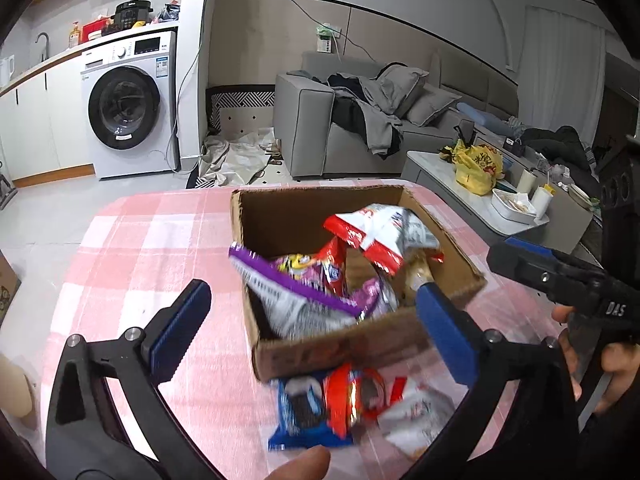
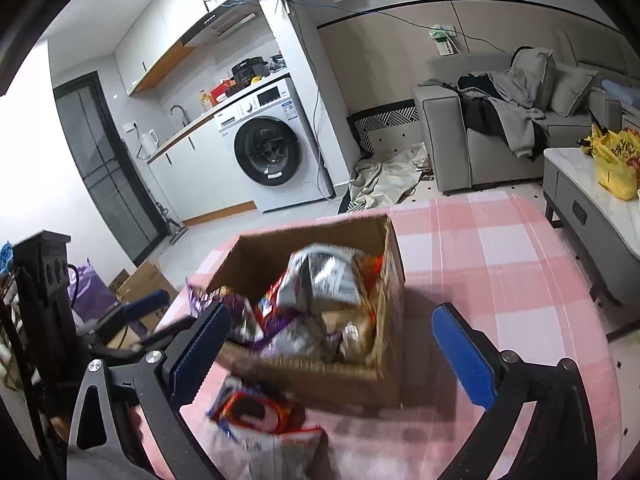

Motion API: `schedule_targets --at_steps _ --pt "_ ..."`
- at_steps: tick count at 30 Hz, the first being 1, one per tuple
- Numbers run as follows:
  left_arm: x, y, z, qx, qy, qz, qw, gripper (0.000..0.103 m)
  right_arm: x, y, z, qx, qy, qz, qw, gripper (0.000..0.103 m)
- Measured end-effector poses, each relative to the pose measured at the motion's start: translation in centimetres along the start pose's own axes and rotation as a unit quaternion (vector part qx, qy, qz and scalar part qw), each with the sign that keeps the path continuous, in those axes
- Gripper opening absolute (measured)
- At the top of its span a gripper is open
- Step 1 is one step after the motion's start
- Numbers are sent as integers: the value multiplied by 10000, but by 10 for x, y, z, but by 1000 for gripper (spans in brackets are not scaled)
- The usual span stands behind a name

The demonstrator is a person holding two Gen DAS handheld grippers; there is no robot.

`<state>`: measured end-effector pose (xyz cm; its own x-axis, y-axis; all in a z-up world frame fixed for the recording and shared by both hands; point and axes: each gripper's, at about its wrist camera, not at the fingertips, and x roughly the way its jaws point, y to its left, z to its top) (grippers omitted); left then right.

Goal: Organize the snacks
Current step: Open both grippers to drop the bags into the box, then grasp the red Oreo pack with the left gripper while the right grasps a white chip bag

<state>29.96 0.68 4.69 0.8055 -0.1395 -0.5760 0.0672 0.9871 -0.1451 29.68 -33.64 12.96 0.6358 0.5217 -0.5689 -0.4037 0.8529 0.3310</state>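
Observation:
A brown cardboard box (image 1: 344, 344) sits on the pink checked tablecloth (image 1: 152, 248) and holds several snack packets: a purple and silver one (image 1: 296, 296) and a red and white one (image 1: 380, 232) on top. In front of the box lie a blue cookie packet (image 1: 300, 412), a red packet (image 1: 356, 396) and a white packet (image 1: 420, 412). My left gripper (image 1: 316, 320) is open and empty, its fingers astride the box's near wall. My right gripper (image 2: 332, 340) is open and empty over the box (image 2: 352, 376); loose packets (image 2: 256, 412) lie below it. The right gripper also shows in the left wrist view (image 1: 560, 276).
A washing machine (image 1: 128, 108) and kitchen counter stand far left. A grey sofa (image 1: 360, 120) with clothes is behind the table. A low white coffee table (image 1: 452, 184) with a yellow bag (image 1: 480, 164) and cups stands right. Cardboard boxes (image 2: 140, 284) sit on the floor left.

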Motion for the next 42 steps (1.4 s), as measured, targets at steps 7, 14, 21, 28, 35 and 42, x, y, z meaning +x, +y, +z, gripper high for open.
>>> schedule_targets --at_steps 7,14,21,28,35,42 --pt "-52 4 -28 68 -49 69 9999 102 -19 4 -26 -44 193 91 9998 103" --pt "-90 7 -58 121 39 163 9998 102 -23 19 -56 -319 450 41 9985 103" --pt "-107 12 -96 88 246 226 9994 102 -22 28 -79 -405 684 54 9968 103" --pt "-102 6 -118 89 538 175 9984 102 -10 33 -92 -503 944 76 9942 103" --pt "-93 2 -135 72 863 121 9962 102 9 35 -103 -457 1236 63 9913 103" --pt "-89 4 -153 82 1132 48 9935 102 30 34 -116 -190 1542 223 9876 96"
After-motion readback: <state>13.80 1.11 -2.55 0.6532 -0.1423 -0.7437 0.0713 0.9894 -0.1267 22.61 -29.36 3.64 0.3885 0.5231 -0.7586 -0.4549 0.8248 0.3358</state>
